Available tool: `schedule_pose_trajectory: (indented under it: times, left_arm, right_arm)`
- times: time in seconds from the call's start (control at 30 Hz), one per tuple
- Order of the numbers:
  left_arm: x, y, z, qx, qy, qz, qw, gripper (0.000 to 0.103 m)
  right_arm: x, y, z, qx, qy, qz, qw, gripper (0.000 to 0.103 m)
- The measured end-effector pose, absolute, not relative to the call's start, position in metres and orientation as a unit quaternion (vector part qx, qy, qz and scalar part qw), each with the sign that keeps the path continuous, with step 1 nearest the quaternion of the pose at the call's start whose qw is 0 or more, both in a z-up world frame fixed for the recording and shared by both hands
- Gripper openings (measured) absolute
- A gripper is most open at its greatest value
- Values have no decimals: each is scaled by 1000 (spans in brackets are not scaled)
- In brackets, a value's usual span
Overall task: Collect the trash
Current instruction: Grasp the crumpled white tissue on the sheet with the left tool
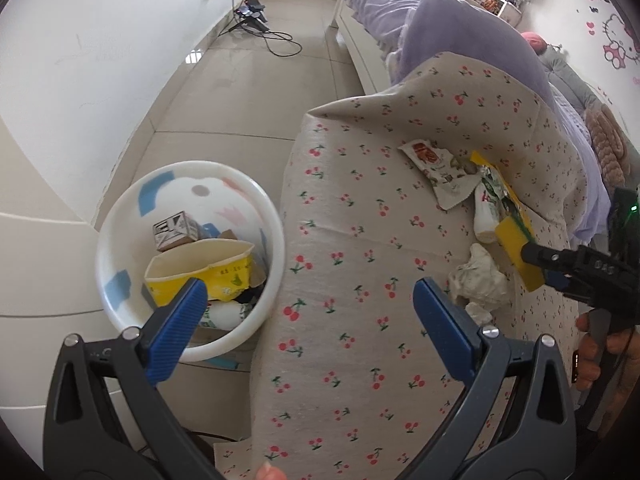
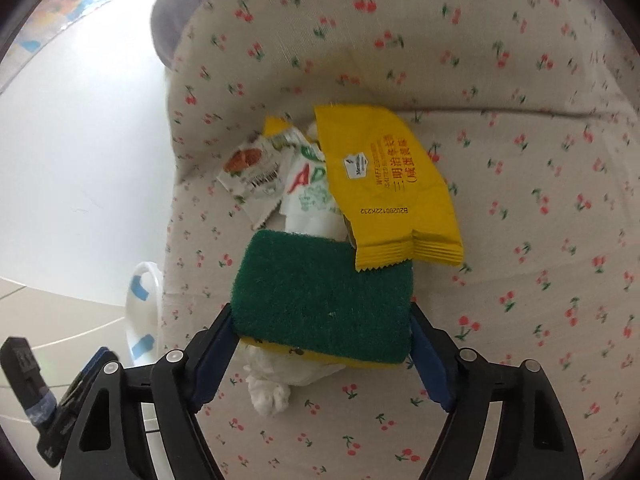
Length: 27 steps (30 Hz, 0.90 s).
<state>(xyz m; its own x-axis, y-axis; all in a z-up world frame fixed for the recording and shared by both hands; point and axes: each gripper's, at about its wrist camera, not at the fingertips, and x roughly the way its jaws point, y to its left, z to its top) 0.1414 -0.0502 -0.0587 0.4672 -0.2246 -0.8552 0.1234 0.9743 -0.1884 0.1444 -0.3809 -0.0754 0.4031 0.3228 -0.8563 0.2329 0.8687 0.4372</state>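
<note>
The right gripper (image 2: 322, 344) is clamped on a scouring sponge (image 2: 324, 300), green scrub face up and yellow foam beneath, its blue pads (image 2: 430, 364) pressing the sponge's two short sides; in the left wrist view the same right gripper (image 1: 536, 266) reaches in from the right edge, holding the sponge (image 1: 514, 246) by its near end, tilted, above the cherry-print cover (image 1: 360, 320) of the sofa; a yellow waffle-snack wrapper (image 2: 384, 184) lies over the sponge's far right corner; to the left of it sit a white sachet with a red-brown picture (image 2: 248, 168) and a white wrapper with red and green print (image 2: 308, 192), both partly overlapped; a crumpled white tissue (image 2: 272, 380) lies on the cover under the sponge's near edge; whether the sponge touches the tissue cannot be told; the left gripper (image 1: 308, 320) stands wide open and empty, its left blue pad (image 1: 176, 332) over the rim of a white basin (image 1: 112, 240) on the tiled floor (image 1: 248, 80) just left of the sofa, its right pad over the cover; the basin holds a crushed yellow paper cup (image 1: 200, 268), a small grey printed carton (image 1: 176, 232) and more scraps below; far off, a black charger and cable (image 1: 256, 16) lie by the white wall (image 1: 80, 60), and a lilac bedspread (image 1: 440, 12) covers the bed beyond the sofa.
</note>
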Motion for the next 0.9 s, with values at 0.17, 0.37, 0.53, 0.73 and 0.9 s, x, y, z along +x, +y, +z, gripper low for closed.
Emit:
schedule_pose_trajectory:
  times: [0.17,0.37,0.53,0.73,0.9]
  left_arm:
    - [142,-76,-57,-29,504,-116,856,102]
    - [142,-112,-61,-14,505,-135,852,102]
    - [139,-139,-65,0,505,-147,850,102]
    - [137,-163,-70,5,506,-170,845,102]
    - [136,-175,-74,1,504,-195,841,97]
  right_arm:
    - [128,-393,-51,231,517,20,824,81]
    - [111,-415,-37,209,500,-6,841,81]
    - [102,-433,-40,209,503,-16,838,82]
    - [91,-451,-44,205,510,-32,835,82]
    - [86,-466,-50,208,514,-44,831,82]
